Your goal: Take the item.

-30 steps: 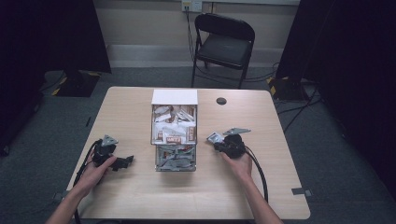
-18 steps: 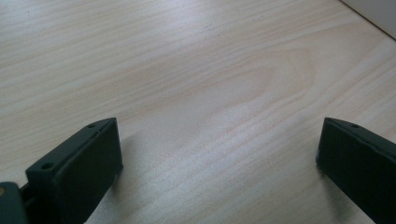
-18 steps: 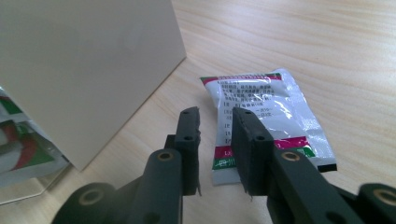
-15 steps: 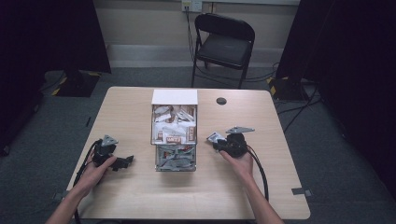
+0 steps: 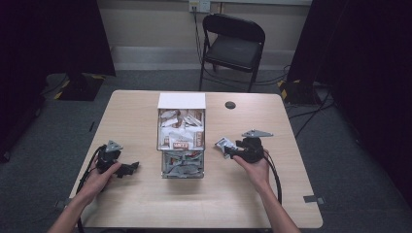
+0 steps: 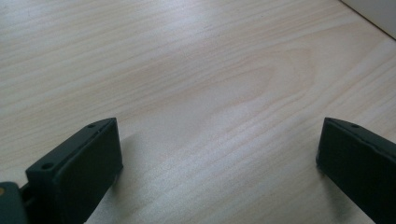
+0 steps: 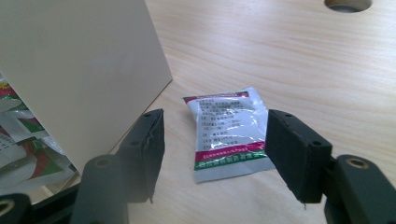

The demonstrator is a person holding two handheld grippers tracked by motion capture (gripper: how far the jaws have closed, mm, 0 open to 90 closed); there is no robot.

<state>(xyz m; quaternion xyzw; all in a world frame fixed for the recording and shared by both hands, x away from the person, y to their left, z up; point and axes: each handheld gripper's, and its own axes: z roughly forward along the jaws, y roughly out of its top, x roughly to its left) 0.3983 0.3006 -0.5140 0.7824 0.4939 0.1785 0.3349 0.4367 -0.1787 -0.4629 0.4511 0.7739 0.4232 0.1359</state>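
Beside tall white box [image 7: 79,70], right tool [image 7: 212,154] open astride white foil packet [image 7: 229,133], seemingly untouched; left tool [image 6: 219,163] open over bare pale wooden desk [image 6: 196,70].

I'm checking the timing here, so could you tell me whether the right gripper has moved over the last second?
No, not noticeably: the right gripper stays just right of the box, open over the packet.

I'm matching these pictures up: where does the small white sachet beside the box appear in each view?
High view: sachet right of centre, between box and right gripper.
Left gripper view: bare tabletop there, no sachet.
Right gripper view: sachet at centre, flat.
Shared landmark: the box.
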